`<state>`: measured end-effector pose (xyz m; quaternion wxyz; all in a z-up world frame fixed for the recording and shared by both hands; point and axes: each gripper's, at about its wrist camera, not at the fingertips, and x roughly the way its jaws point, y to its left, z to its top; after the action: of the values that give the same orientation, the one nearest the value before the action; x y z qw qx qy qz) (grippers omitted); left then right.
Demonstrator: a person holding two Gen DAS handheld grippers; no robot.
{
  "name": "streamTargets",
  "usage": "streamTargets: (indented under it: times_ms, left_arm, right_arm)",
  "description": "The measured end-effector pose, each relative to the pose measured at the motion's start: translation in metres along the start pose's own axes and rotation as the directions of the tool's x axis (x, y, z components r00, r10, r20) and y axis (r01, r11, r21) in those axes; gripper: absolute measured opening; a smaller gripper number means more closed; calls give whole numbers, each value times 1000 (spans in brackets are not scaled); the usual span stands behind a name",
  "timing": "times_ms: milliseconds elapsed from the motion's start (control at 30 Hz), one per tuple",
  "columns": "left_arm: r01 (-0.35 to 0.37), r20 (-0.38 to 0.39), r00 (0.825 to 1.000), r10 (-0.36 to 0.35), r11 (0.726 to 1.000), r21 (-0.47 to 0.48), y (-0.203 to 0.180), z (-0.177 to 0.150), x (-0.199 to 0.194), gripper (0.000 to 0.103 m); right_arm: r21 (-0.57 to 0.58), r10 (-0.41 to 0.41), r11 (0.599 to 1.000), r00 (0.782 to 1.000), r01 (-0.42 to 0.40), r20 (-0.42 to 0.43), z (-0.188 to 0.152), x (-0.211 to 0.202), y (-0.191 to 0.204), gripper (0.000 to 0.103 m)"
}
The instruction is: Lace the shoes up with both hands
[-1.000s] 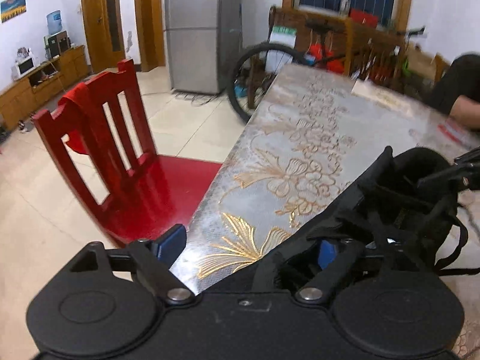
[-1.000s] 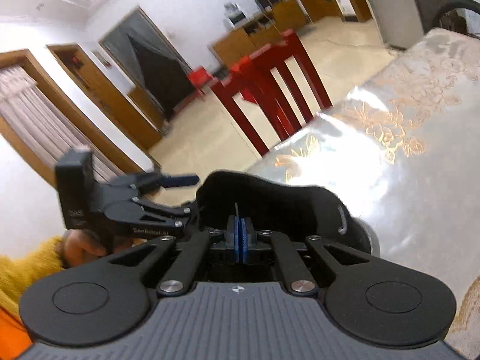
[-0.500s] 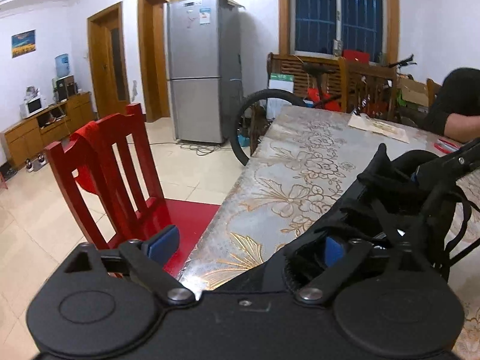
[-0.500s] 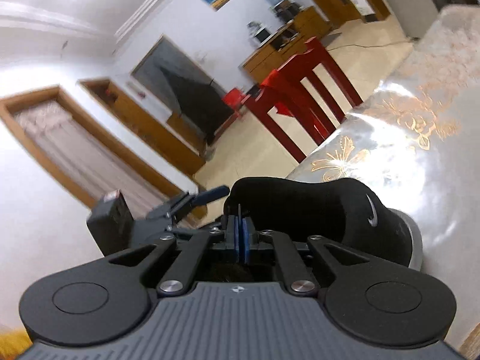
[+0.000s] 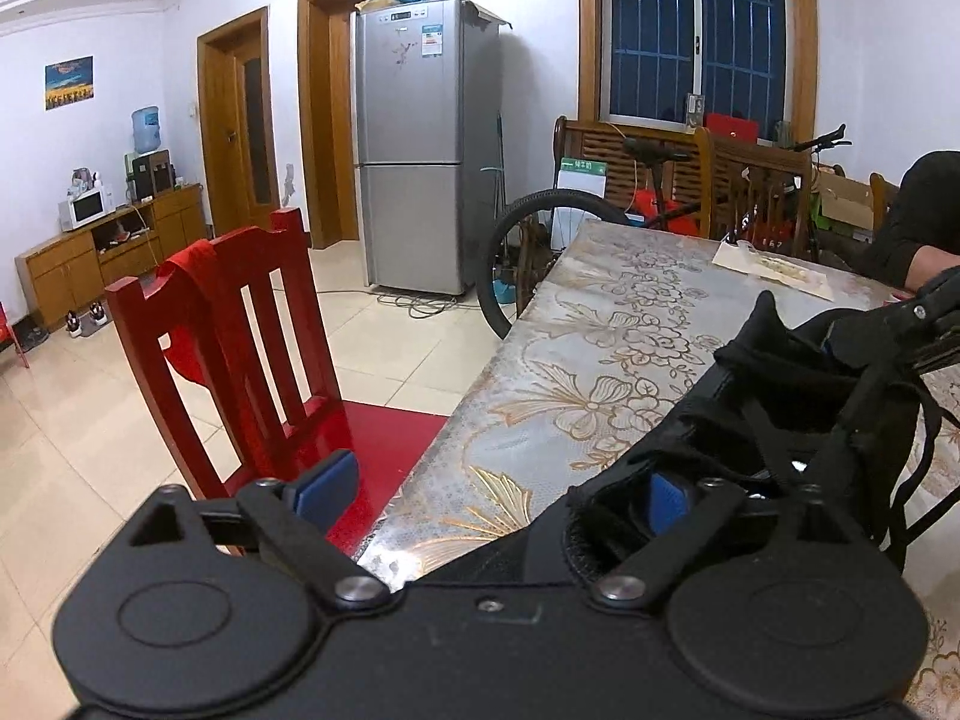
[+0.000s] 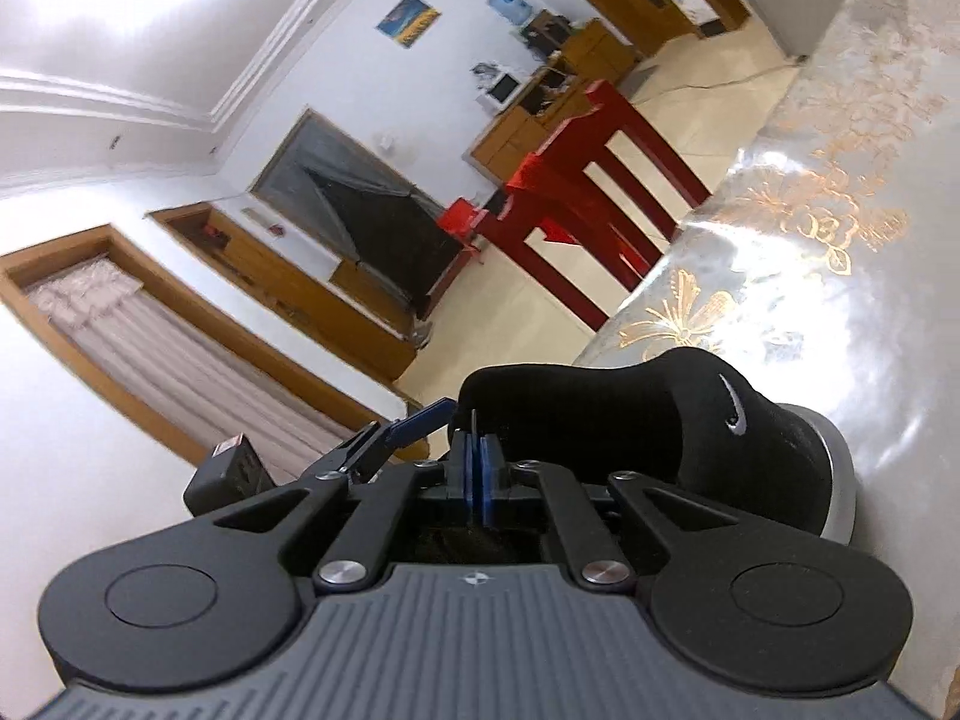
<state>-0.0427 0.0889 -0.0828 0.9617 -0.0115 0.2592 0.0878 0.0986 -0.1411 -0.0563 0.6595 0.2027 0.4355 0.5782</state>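
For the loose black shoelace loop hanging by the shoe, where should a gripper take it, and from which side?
Judging from the left wrist view, pinch the shoelace loop mid-strand, coming from its open table side. It hangs clear of the black shoe there; nearer the eyelets the crossings crowd it.

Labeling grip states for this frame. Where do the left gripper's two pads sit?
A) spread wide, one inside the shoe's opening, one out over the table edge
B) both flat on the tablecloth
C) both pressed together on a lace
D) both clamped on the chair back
A: in the left wrist view the left gripper is spread wide, one pad down in the shoe, the other out past the table edge.
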Motion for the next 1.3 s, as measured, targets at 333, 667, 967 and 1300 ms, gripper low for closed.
streamTargets:
  times_ms: [333, 667, 967, 1300]
  left_arm:
    - [11, 15, 1000, -11, 1000, -2, 2, -2, -1, 94]
    - [14, 26, 1000, -14, 1000, -1, 4, -5, -1, 94]
    - [20, 28, 999, -19, 1000, -2, 5, -5, -2, 94]
    - [23, 30, 999, -23, 1000, -6, 6, -6, -2, 94]
  right_arm:
    - [58, -53, 997, 999, 54, -10, 4, 5, 2, 2]
    - [75, -64, 995, 997, 61, 49, 0, 2, 4, 3]
    - [41, -96, 995, 992, 93, 82, -3, -1, 8, 3]
    - [13, -94, 996, 992, 93, 79, -5, 9, 11, 3]
